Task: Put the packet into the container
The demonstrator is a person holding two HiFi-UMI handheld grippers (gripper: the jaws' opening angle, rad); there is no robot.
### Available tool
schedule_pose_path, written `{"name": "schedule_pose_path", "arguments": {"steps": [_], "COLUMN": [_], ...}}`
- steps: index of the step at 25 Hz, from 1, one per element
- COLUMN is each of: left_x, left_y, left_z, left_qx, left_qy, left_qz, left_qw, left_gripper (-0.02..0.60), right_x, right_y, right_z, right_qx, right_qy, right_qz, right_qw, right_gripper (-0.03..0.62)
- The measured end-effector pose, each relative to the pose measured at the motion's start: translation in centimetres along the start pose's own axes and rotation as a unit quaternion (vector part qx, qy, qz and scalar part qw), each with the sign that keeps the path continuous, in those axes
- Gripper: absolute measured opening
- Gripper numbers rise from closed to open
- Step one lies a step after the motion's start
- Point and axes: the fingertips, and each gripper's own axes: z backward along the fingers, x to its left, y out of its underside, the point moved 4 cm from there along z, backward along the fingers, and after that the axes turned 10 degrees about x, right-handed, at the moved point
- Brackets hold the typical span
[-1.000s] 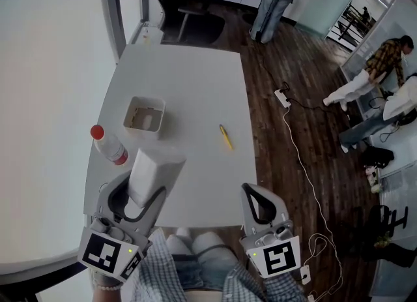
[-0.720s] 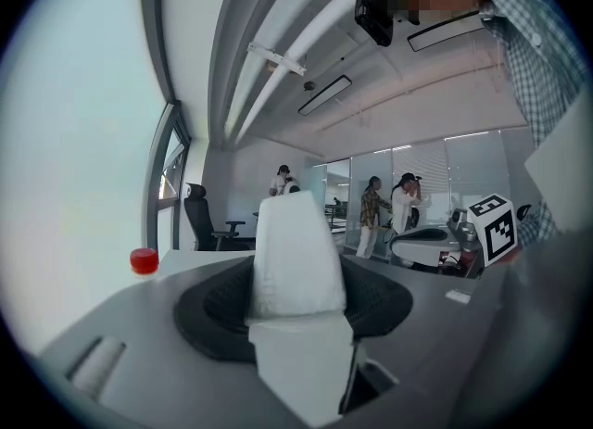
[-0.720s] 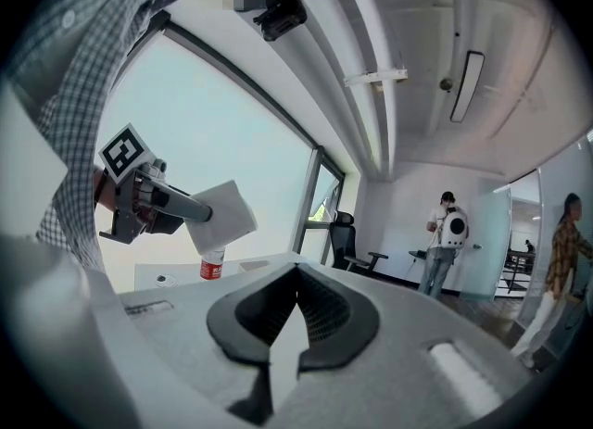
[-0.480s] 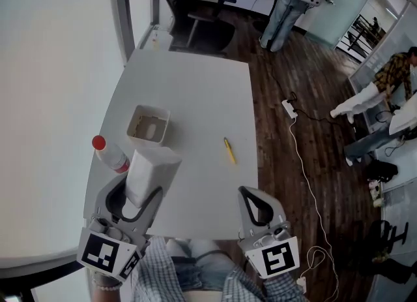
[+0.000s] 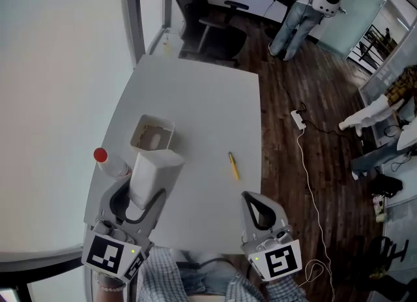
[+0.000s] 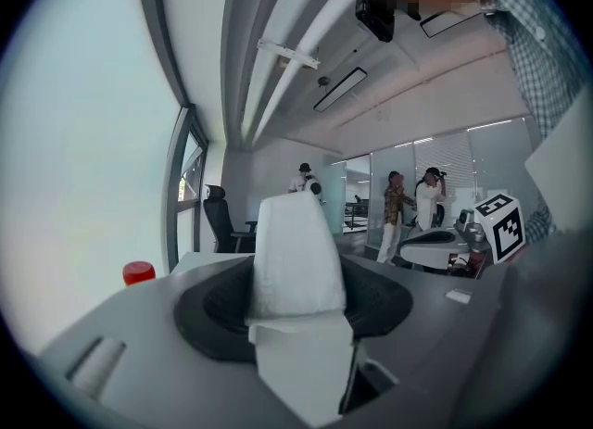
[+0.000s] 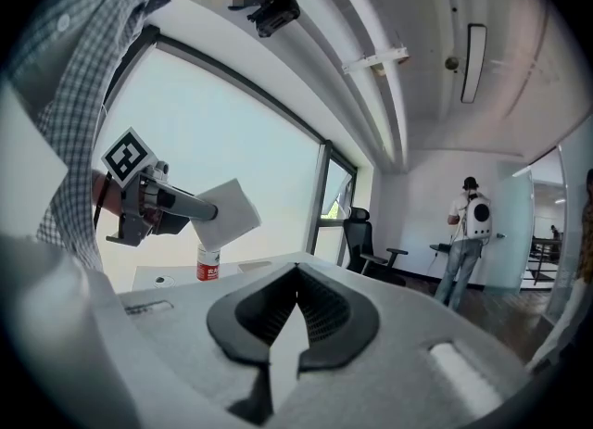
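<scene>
Now my left gripper (image 5: pixel 141 194) is clamped on the white packet (image 5: pixel 154 171), holding it over the table (image 5: pixel 202 98), just short of the container (image 5: pixel 152 135) and beside a red-capped bottle (image 5: pixel 109 162). My right gripper (image 5: pixel 258 206) is closed on nothing; a pen (image 5: pixel 233 165) lies ahead of it.

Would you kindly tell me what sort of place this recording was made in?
Most likely an office or lab workspace: a black swivel office chair stands by the white rectangular table, glass partition walls stand beyond, and a white power strip lies on the dark wooden floor.
</scene>
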Motion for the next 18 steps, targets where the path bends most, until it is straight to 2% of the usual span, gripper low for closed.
{"name": "schedule_pose_path", "arguments": {"steps": [9,13,18], "left_x": [1.7,2.1,2.8], "left_y": [-0.2,-0.5,-0.8], "left_z": [-1.8,-2.8,-4.6], "left_qx": [0.008,0.014,0.016], "left_qy": [-0.037,-0.044,-0.058], "left_qz": [0.01,0.002,0.004], "left_qw": [0.9992,0.9989,0.9982], "left_gripper": [0.259,0.259,0.259], "right_x": [-1.8,-2.2,-3.8], "right_y": [0.7,1.1,1.7], "right_z": [-1.8,-1.9,-1.8], "right_qx": [-0.003,0.003,0.008], "right_qy": [-0.016,-0.021,-0.011], "right_qz": [-0.005,-0.006,-0.012], "right_qw": [1.0,1.0,1.0], "right_gripper": [-0.002,-0.002,-0.002]}}
